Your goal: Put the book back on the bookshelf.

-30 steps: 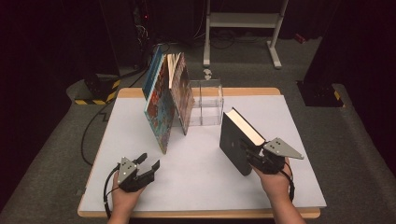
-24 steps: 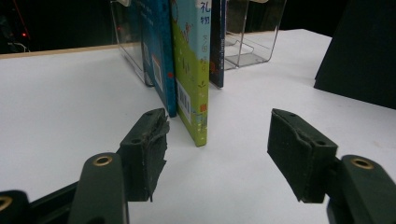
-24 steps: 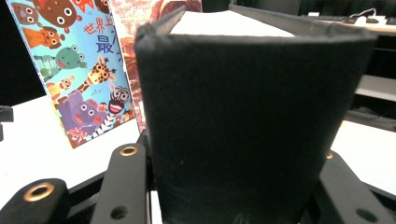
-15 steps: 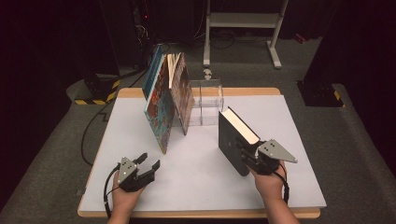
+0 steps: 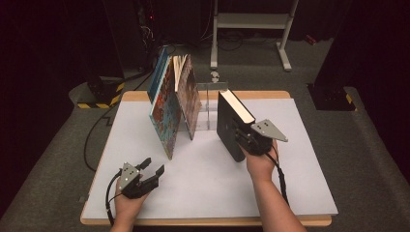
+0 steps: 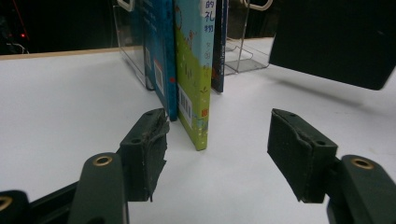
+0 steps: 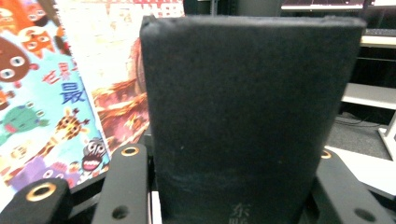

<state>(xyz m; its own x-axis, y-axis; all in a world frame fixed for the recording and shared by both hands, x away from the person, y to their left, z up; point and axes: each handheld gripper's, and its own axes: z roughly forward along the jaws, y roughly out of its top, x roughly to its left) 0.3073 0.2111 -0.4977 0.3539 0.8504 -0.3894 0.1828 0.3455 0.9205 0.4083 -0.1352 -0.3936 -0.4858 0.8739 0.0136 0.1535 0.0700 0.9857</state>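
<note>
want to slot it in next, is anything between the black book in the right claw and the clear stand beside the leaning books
Nothing visible blocks it. The black book, clamped in the right claw, is just in front of the clear stand; the leaning books sit to its left, with bare table between.

Counting four books: one black (image 5: 231, 126) held up, three picture books (image 5: 170, 104) leaning in the rack. One clear rack (image 5: 209, 104), one table (image 5: 300, 174), two grippers: left (image 5: 151, 166), right (image 5: 240, 137).
</note>
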